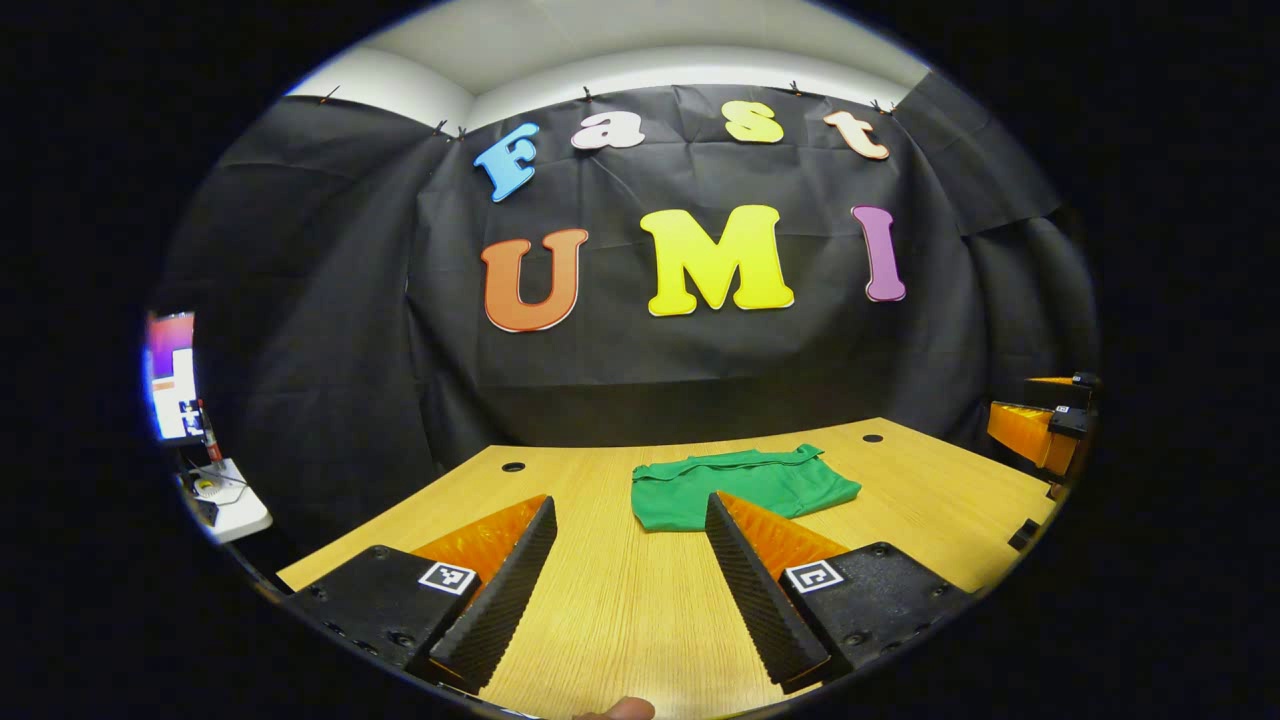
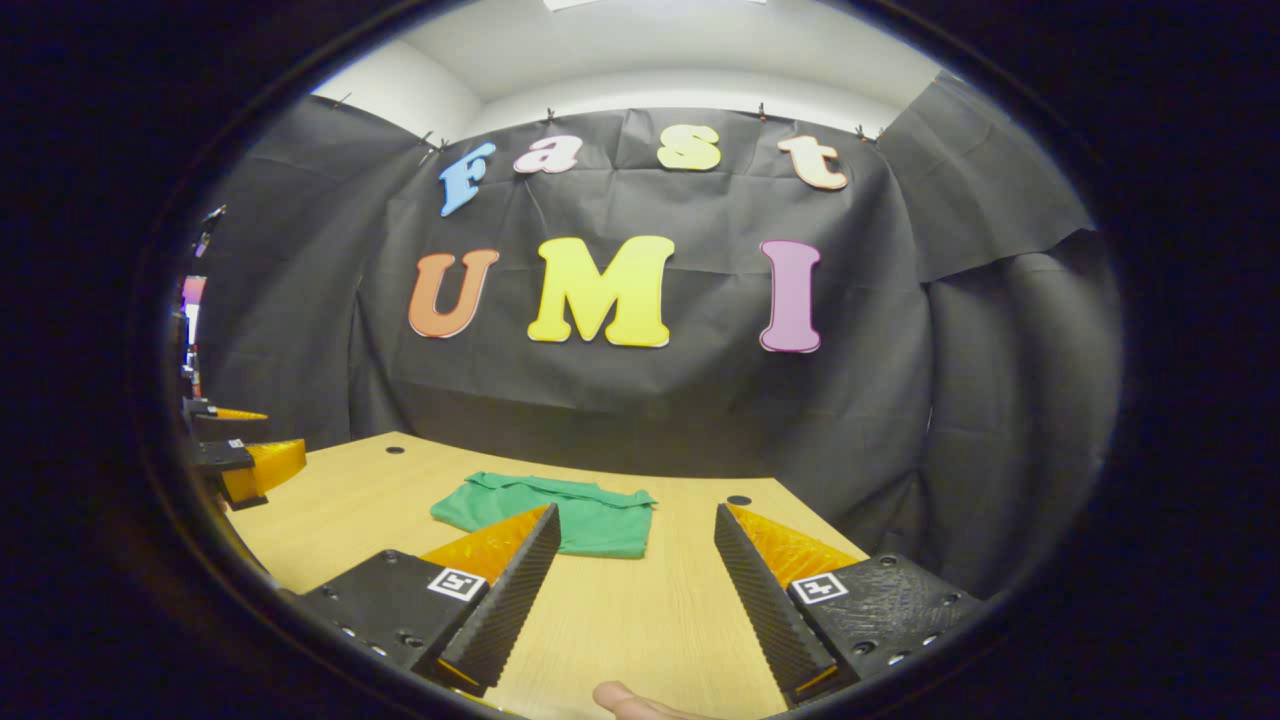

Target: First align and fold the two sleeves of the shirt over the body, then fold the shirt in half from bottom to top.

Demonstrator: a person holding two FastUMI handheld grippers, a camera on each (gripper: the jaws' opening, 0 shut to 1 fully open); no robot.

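A green shirt [image 1: 740, 487] lies folded into a compact rectangle on the wooden table [image 1: 620, 600], toward the far side. In the left gripper view my left gripper [image 1: 630, 515] is open above the table, nothing between its fingers, the shirt just beyond its right finger. The right gripper view has the same shirt [image 2: 550, 515] ahead and to the left of my right gripper [image 2: 635, 525], which is open and holds nothing. The right gripper [image 1: 1040, 425] also appears at the right edge of the left gripper view, and the left gripper [image 2: 235, 450] at the left edge of the right gripper view.
Small round holes [image 1: 513, 467] dot the table's far corners. A monitor [image 1: 172, 375] and a white device stand off the table at far left. A fingertip [image 1: 620, 708] pokes in at the bottom. Black cloth walls close the booth behind the table.
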